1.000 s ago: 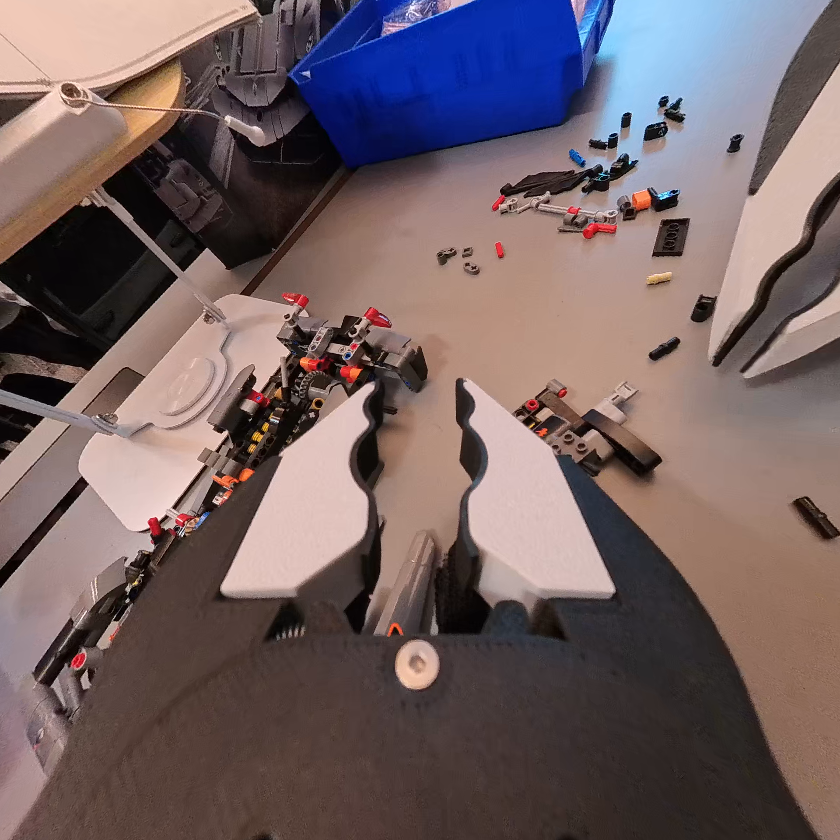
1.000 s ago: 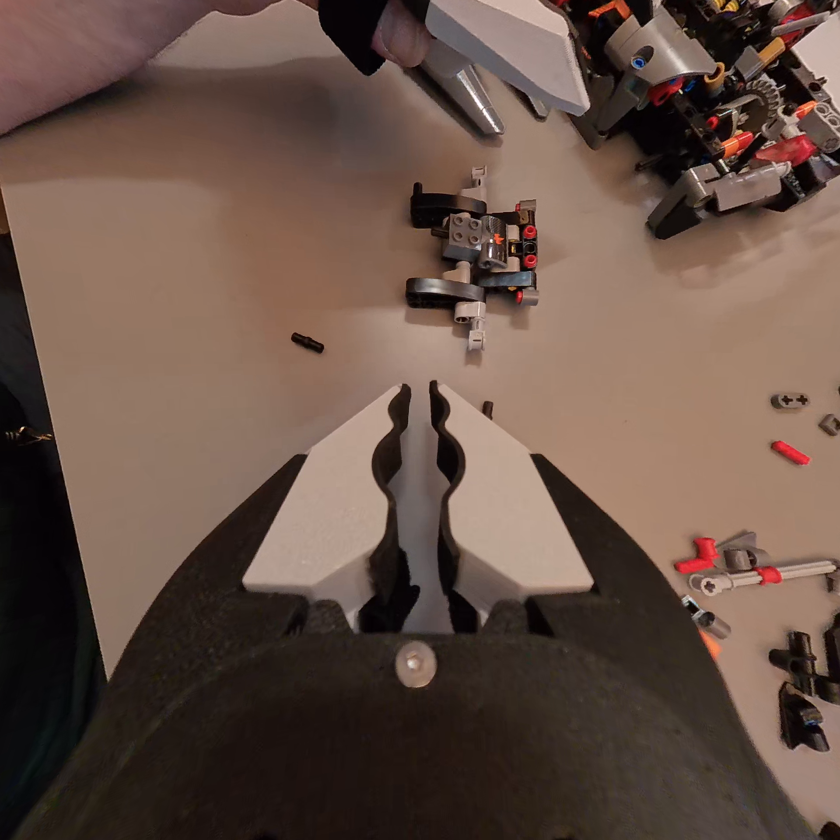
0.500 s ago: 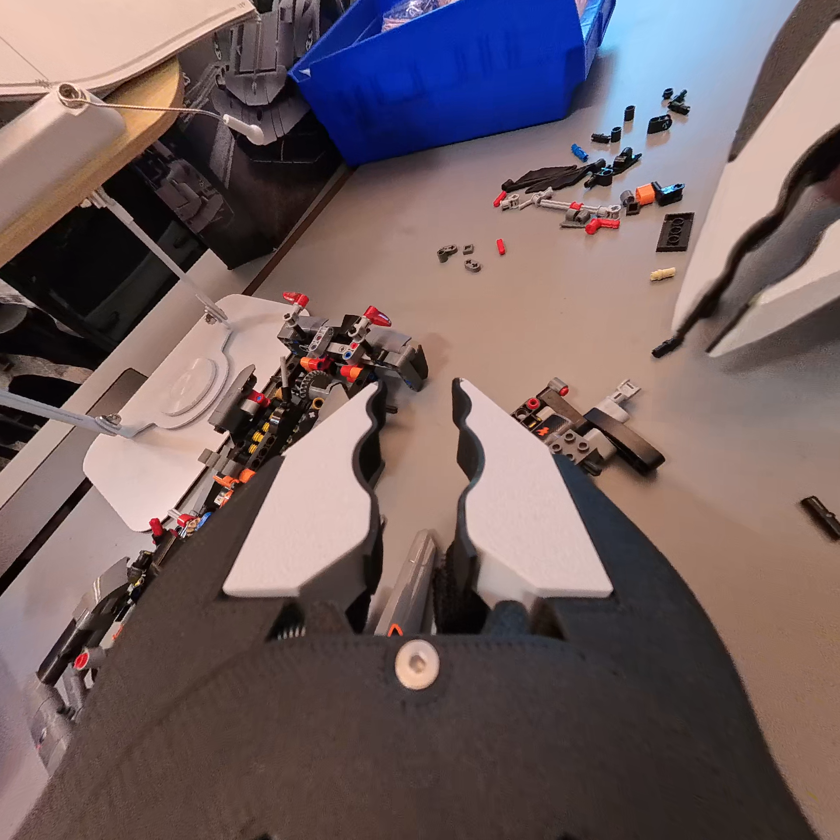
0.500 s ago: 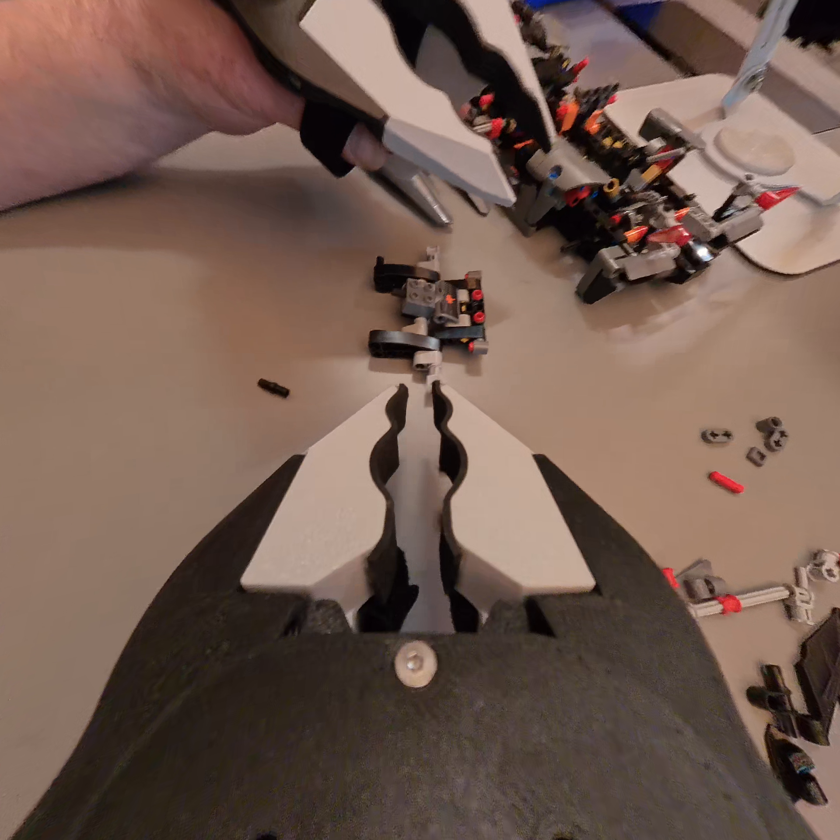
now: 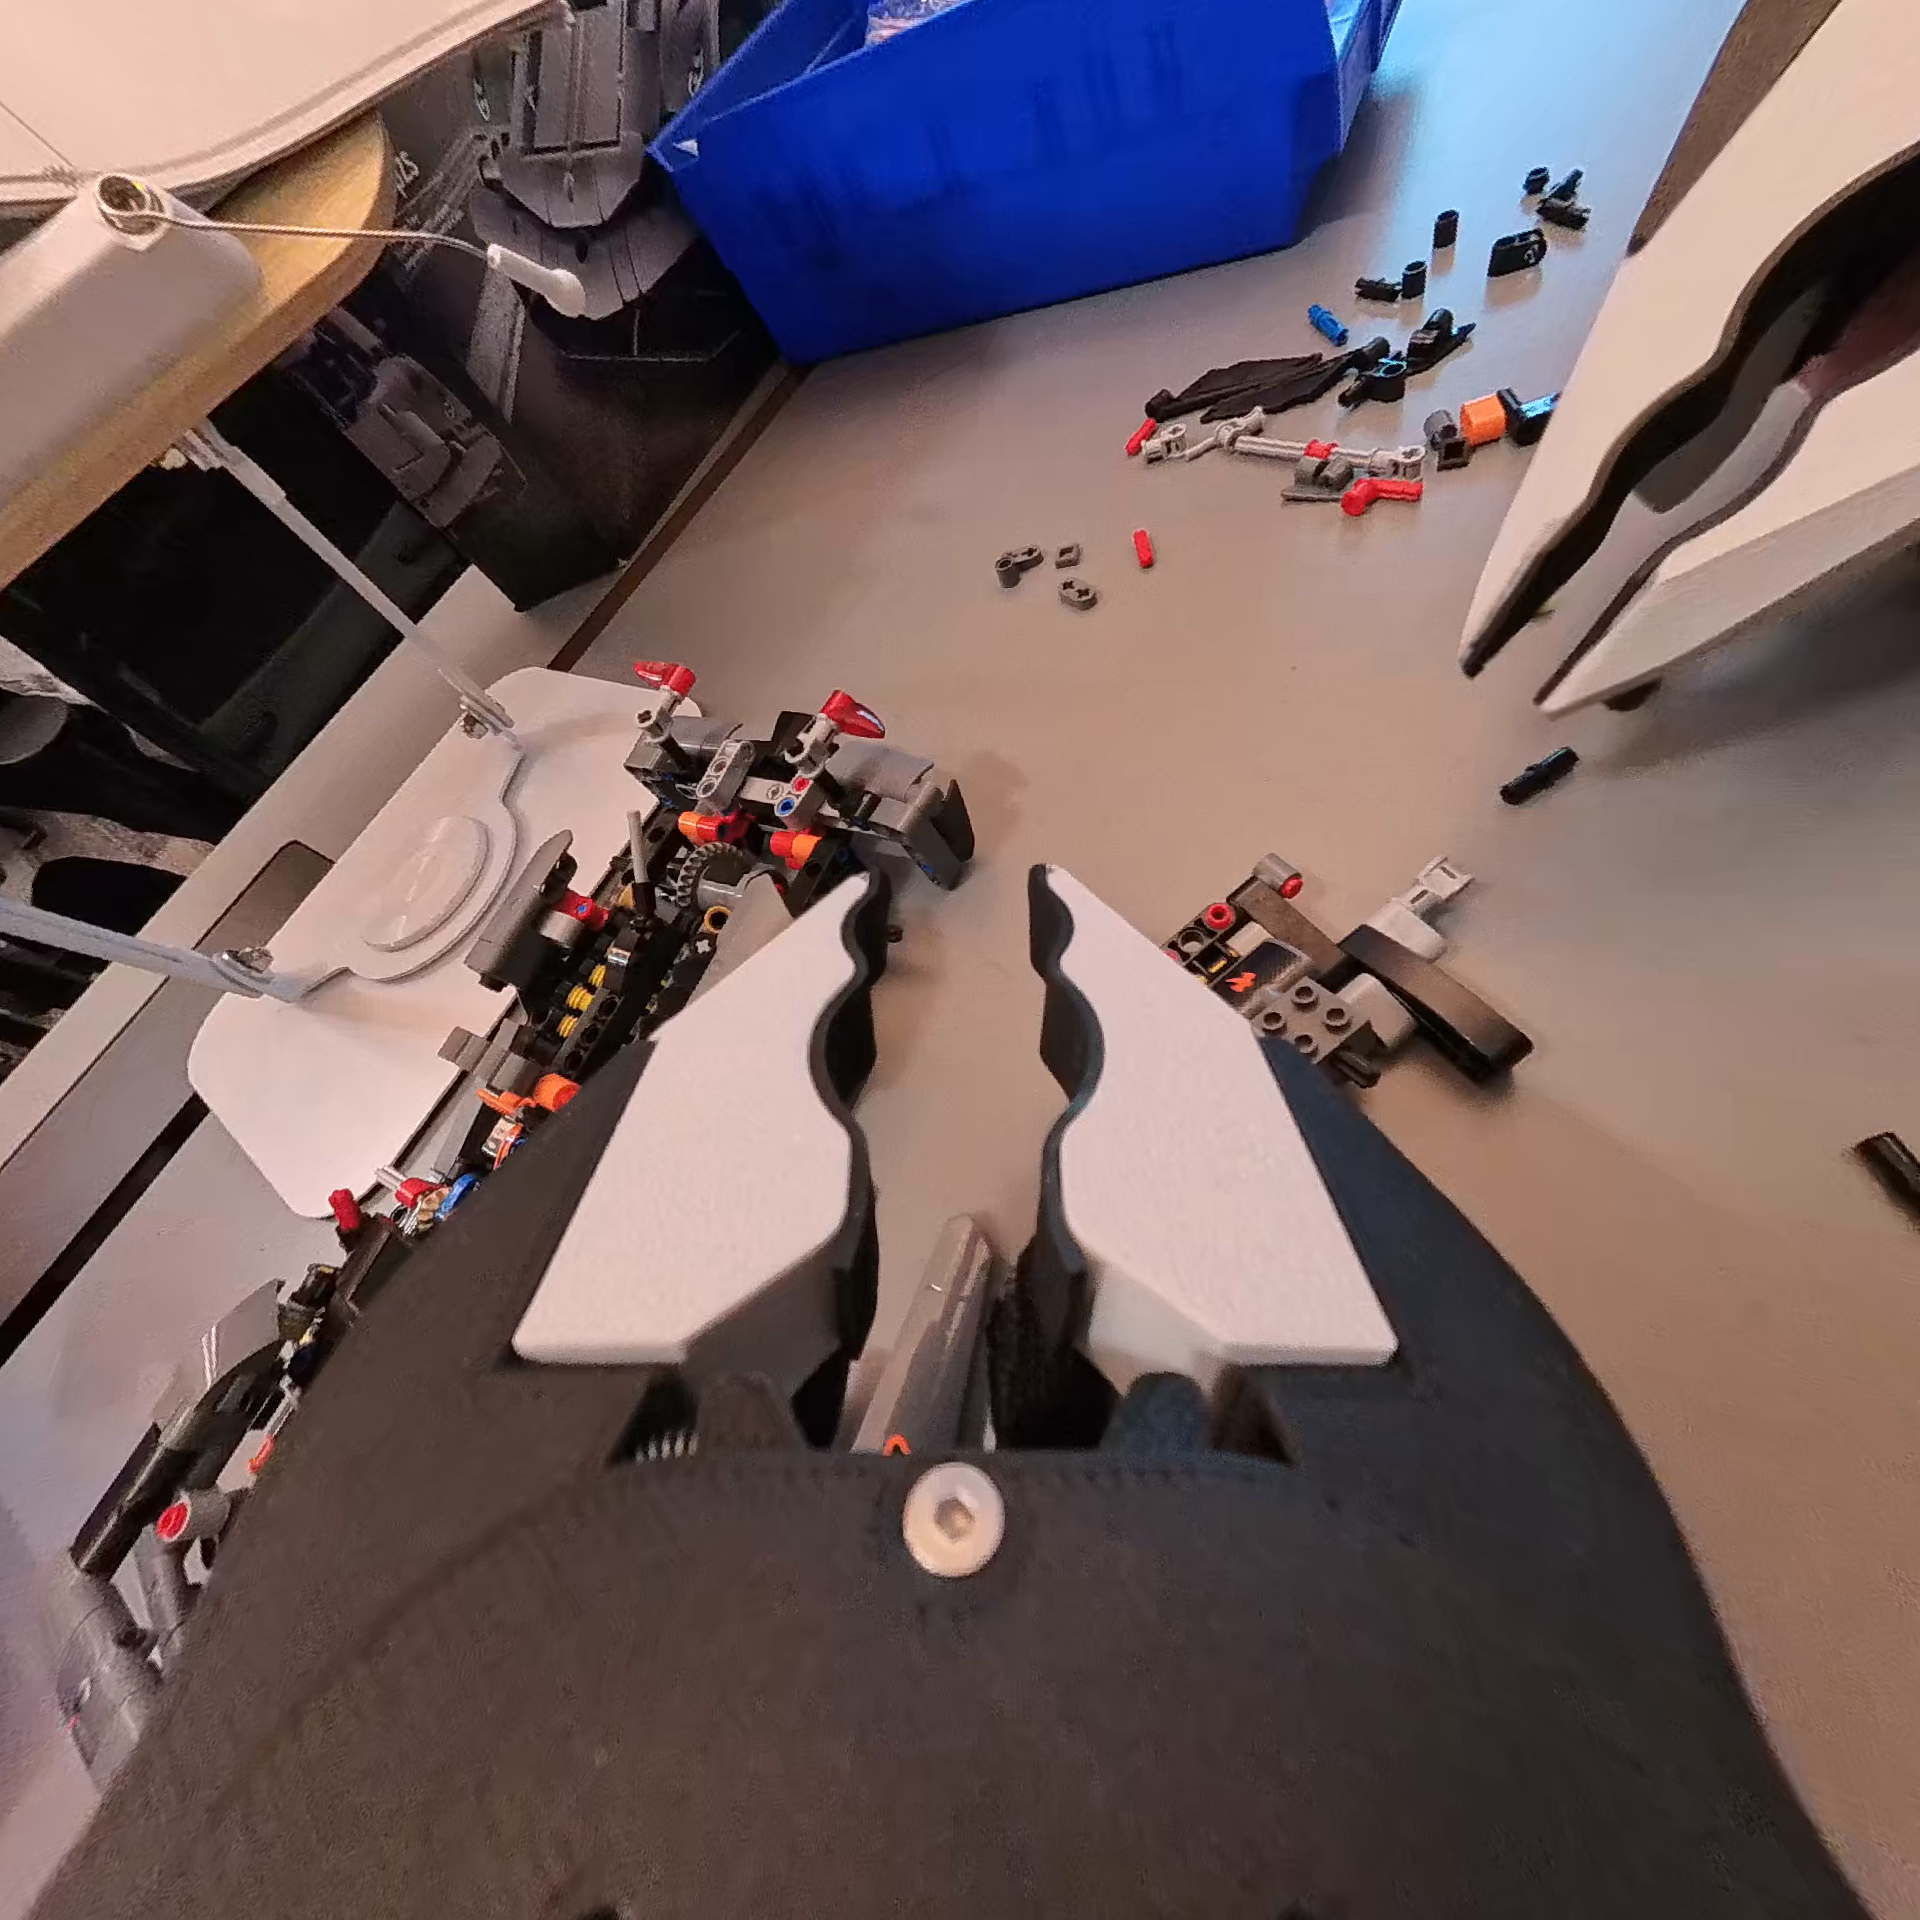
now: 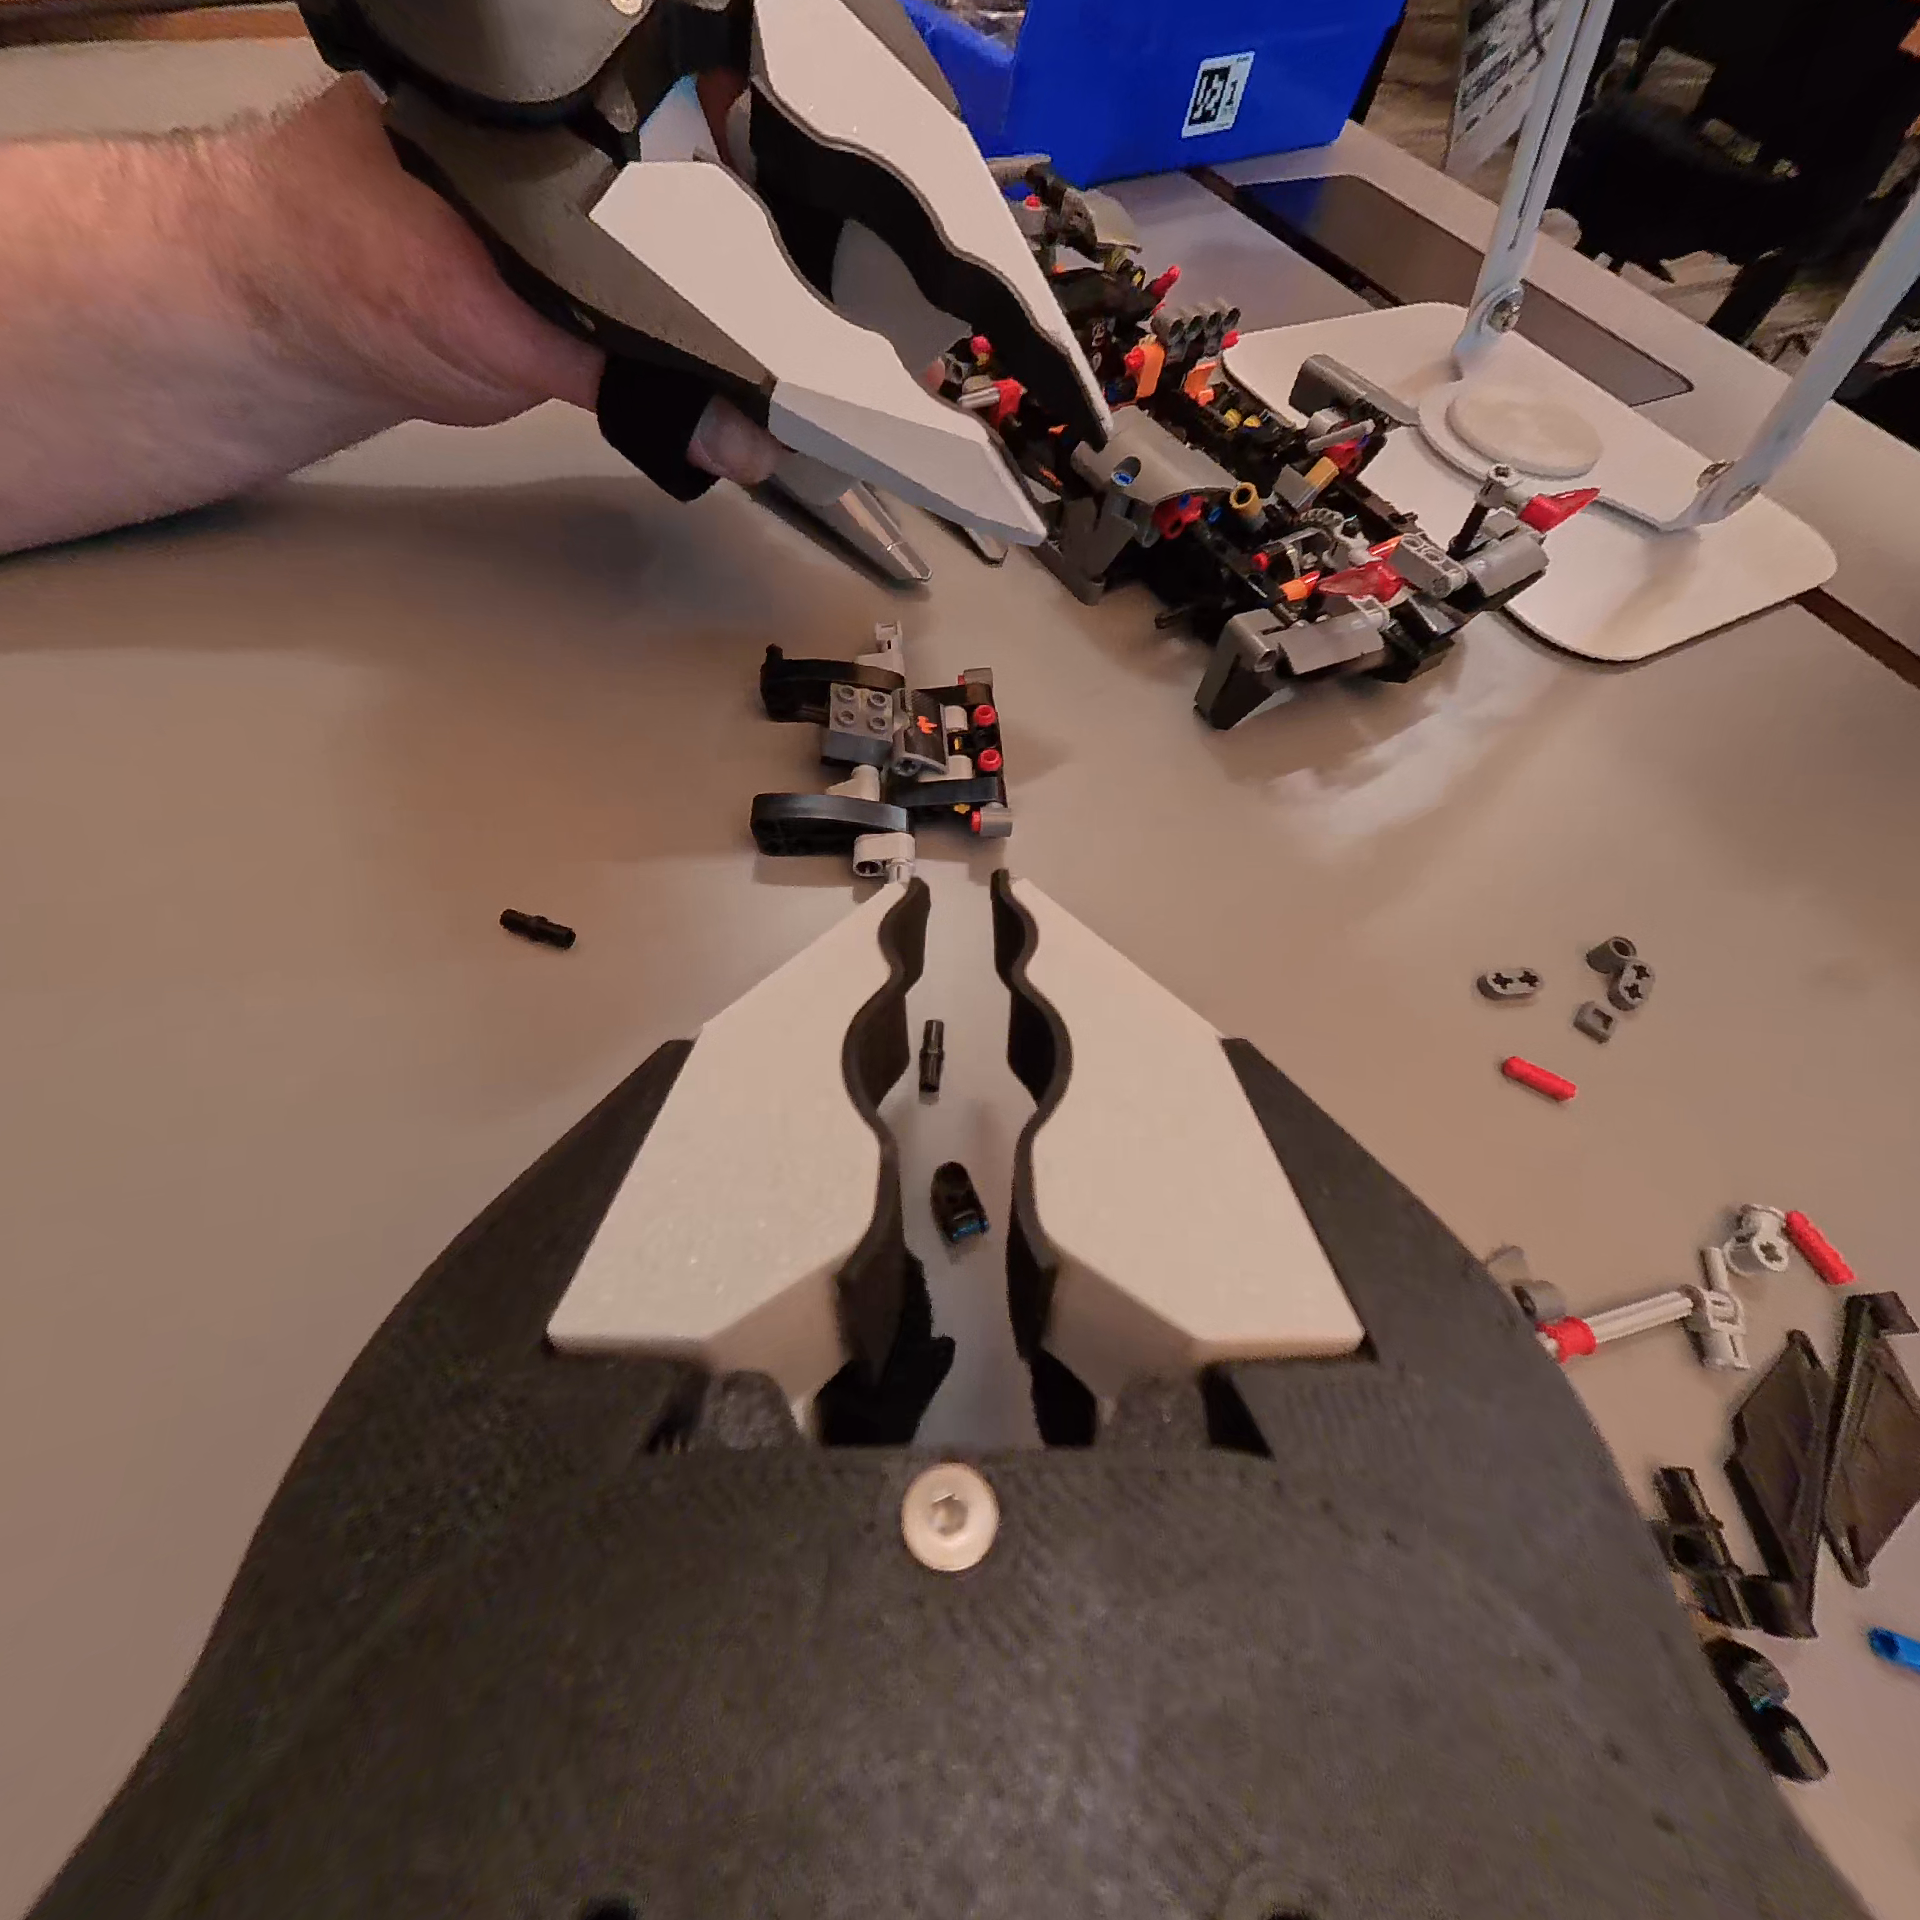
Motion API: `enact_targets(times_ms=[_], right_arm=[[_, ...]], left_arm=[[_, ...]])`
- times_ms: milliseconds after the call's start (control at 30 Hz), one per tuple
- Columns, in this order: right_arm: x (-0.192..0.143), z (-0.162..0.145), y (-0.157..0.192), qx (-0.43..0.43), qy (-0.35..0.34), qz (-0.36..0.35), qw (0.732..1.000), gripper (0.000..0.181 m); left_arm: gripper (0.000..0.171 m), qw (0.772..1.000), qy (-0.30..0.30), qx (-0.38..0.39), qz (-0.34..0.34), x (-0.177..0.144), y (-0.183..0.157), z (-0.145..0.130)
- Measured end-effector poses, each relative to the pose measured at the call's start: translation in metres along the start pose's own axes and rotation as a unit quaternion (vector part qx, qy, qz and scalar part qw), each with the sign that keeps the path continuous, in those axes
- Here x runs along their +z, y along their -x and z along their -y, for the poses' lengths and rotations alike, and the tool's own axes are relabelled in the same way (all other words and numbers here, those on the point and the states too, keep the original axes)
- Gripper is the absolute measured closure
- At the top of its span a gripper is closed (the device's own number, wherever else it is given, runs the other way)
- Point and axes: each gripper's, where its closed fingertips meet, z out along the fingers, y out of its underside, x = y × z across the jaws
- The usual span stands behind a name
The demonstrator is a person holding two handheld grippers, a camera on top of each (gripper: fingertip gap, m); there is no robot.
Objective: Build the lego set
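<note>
Right wrist view: right gripper (image 6: 954, 883) slightly parted, empty, over a pin (image 6: 931, 1055); left gripper (image 5: 948, 888) spread; pin light, stiff, likely rolls; pinch mid-shaft.

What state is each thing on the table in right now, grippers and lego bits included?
left gripper: open, empty, held low beside the big build.
right gripper: open, empty, above two small black pieces.
big lego build: partly built, resting on the table.
small sub-assembly: lying flat, untouched.
blue bin: open-topped.
</note>
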Motion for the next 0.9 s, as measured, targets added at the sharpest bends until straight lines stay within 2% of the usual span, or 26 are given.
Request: enact_targets(times_ms=[333,633,767,900], right_arm=[[-0.028,0.008,-0.020,0.024,-0.023,-0.037,0.999,0.164],[-0.044,-0.013,-0.022,0.000,0.046,-0.037,0.998,0.164],[-0.046,-0.036,-0.018,-0.005,0.108,-0.016,0.994,0.163],[-0.037,-0.042,-0.007,0.001,0.126,0.016,0.992,0.157]], left_arm=[[0.147,0.999,-0.014,-0.023,0.019,-0.006,0.012,0.002],[0.147,0.999,-0.011,-0.024,0.023,-0.006,0.014,0.001],[0.147,0.999,-0.010,-0.024,0.022,-0.006,0.014,0.001],[0.147,1.000,-0.002,-0.019,0.017,-0.004,0.011,-0.001]])
